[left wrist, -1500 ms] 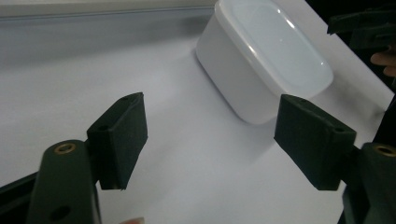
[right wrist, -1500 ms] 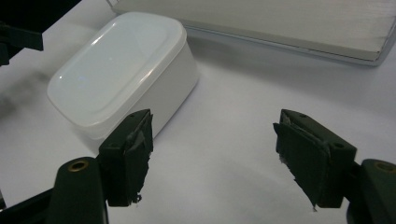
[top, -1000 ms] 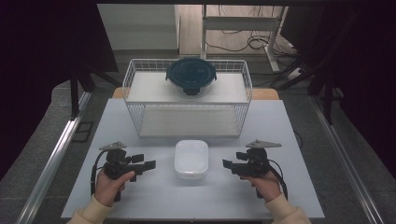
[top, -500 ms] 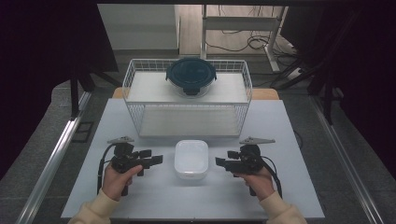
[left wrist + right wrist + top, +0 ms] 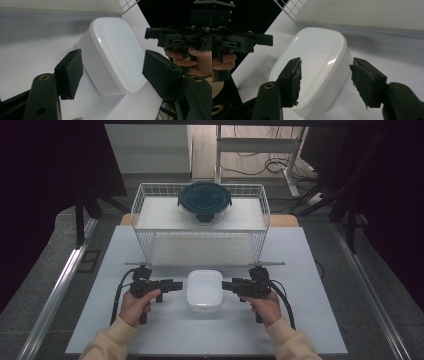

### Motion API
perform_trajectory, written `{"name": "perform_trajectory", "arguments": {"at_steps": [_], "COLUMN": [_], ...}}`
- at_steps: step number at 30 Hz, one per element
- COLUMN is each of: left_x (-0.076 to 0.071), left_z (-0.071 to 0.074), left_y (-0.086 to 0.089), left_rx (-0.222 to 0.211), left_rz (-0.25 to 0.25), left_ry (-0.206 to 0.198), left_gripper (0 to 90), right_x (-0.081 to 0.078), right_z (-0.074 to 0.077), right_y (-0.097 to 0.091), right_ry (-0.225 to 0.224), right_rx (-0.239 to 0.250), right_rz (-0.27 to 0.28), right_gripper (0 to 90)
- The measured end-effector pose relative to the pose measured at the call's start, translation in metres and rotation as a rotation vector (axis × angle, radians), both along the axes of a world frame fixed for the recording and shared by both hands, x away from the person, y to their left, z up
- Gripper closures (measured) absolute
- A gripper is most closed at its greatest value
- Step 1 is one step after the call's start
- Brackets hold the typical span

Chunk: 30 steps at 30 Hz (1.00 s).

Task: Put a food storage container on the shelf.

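Observation:
A white lidded box (image 5: 204,290) lies on the table in front of the wire basket. My left gripper (image 5: 180,284) points at its left side, tips just short of it. My right gripper (image 5: 226,285) points at its right side in the same way. In the left gripper view the box (image 5: 117,52) lies ahead of the gap between the pads (image 5: 71,72), which do not touch it. In the right gripper view the box (image 5: 312,65) also lies ahead of untouching pads (image 5: 367,80). Both pairs of jaws have just been closing but stand open, with nothing gripped.
A white wire basket (image 5: 145,227) stands behind the box and holds a dark blue round lidded container (image 5: 204,200). The pale table (image 5: 200,335) ends just before the person's sleeves. Dark floor, a metal rail and cables surround it.
Both grippers have moved inward toward the white box from either side. Their tips now sit close to its edges, and both pairs of jaws stand narrower.

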State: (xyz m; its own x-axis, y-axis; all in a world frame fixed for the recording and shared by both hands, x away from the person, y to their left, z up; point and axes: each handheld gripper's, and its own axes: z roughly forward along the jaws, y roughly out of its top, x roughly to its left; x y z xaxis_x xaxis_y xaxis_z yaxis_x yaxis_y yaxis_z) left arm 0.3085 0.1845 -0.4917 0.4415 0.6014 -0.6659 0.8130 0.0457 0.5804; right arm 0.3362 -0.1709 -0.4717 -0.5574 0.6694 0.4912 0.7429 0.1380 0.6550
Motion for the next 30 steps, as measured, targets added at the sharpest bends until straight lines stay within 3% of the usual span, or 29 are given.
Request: {"name": "perform_trajectory", "arguments": {"at_steps": [4,13,18,30], "left_x": [0.007,0.015,0.02,0.025], "left_z": [-0.009,-0.019,-0.025,-0.035], "left_y": [0.0,-0.008,-0.011,-0.016], "left_rx": [-0.006,-0.035,-0.082,-0.12], "left_rz": [-0.006,-0.029,-0.035,-0.069], "left_ry": [0.028,0.072,0.113,0.183], "left_gripper": [33.8,37.8,41.8,57.2], "right_x": [0.005,0.007,0.008,0.01], "right_z": [-0.008,-0.017,-0.019,-0.025], "right_y": [0.004,0.012,0.012,0.012], "right_ry": [0.039,0.08,0.099,0.141], "right_rx": [0.011,0.018,0.026,0.051], "right_rz": [0.006,0.037,0.04,0.037], "right_gripper": [43.9,46.7,47.7,55.2]}}
